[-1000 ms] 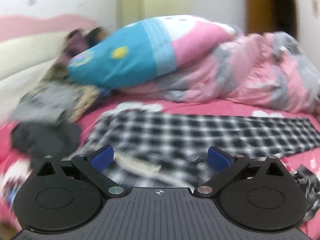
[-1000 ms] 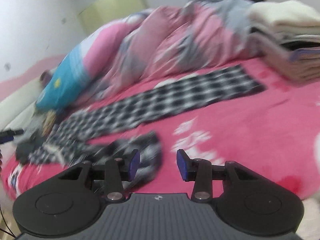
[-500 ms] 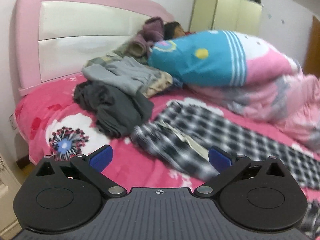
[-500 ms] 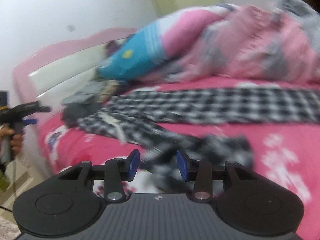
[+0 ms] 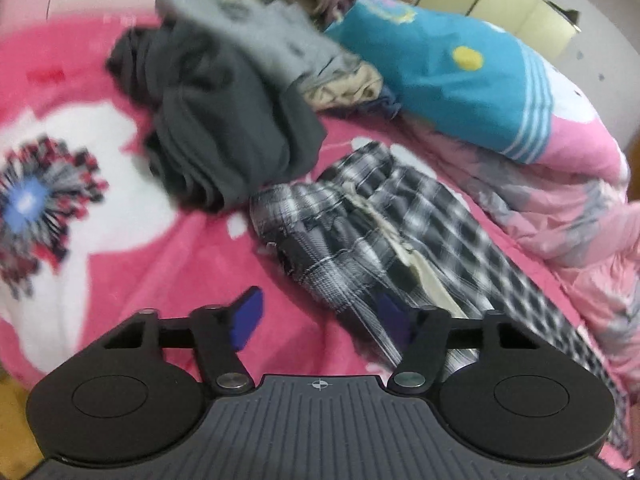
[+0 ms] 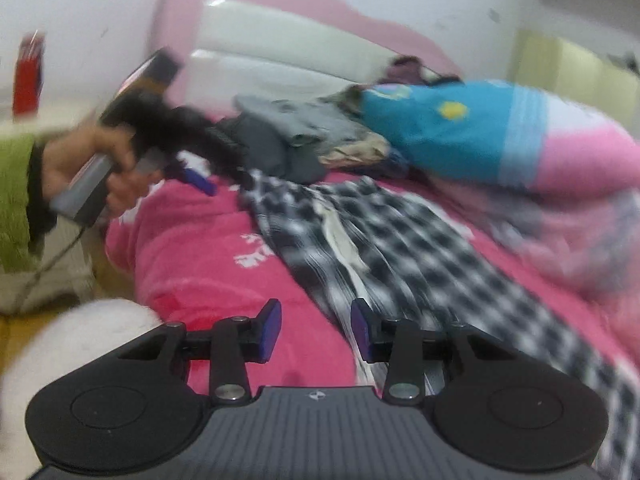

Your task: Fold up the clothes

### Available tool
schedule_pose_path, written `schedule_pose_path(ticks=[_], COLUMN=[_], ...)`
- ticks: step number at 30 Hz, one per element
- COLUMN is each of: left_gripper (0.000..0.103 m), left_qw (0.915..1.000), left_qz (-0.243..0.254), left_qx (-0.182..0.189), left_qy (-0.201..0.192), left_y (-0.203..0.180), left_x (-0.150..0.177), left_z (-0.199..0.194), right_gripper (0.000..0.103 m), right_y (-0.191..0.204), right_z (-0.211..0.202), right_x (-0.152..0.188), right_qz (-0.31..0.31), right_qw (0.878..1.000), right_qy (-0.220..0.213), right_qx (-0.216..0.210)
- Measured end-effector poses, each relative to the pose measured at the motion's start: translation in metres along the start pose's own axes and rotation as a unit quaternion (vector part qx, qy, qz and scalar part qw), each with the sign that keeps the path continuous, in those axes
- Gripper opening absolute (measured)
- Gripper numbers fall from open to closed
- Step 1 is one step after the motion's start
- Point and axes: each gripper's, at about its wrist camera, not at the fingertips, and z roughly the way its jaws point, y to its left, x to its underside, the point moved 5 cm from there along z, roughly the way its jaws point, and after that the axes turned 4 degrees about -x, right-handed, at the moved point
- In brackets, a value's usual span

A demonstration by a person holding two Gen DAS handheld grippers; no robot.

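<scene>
Black-and-white checked trousers lie stretched across the pink bed cover, their bunched waistband end nearest me. My left gripper hangs open just above that waistband, nothing between its blue pads. In the right wrist view the same trousers run from the middle toward the lower right. My right gripper is open over the trousers' near edge and holds nothing. The left gripper shows there too, held by a hand in a green sleeve.
A heap of grey and dark clothes sits just beyond the waistband. A blue and pink pillow and a pink quilt line the far side. A pink and white headboard stands behind. The bed's near edge drops to the floor.
Both grippers swung left toward the head of the bed and dropped closer to the trousers' waistband. The left gripper's fingers have narrowed somewhat.
</scene>
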Motion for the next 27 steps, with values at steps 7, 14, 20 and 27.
schedule_pose_path(ticks=[7,14,20,27], left_gripper=[0.015,0.002,0.002,0.002], left_qw=[0.9990,0.9944,0.9909,0.9893], left_qz=[-0.023,-0.035,-0.061,-0.084], left_qx=[0.037,0.091,0.117,0.118], left_qy=[-0.008,-0.041,-0.024,0.013], left_y=[0.002,-0.017,-0.015,-0.005], left_x=[-0.004,-0.025,-0.035,-0.030], left_z=[0.018,0.001,-0.002,0.017], right_gripper=[0.023,0.000,0.000,0.003], right_y=[0.027,-0.005,-0.111,-0.092], right_z=[0.090,0.105,0.086,0.084], right_x=[-0.003,-0.018,-0.037,-0.027], right_qz=[-0.141,-0.092,0.299,0.210], right_qw=[0.989,0.994,0.939,0.976], right_qy=[0.032,0.050,0.021,0.022], right_qx=[0.031,0.015,-0.168,-0.052])
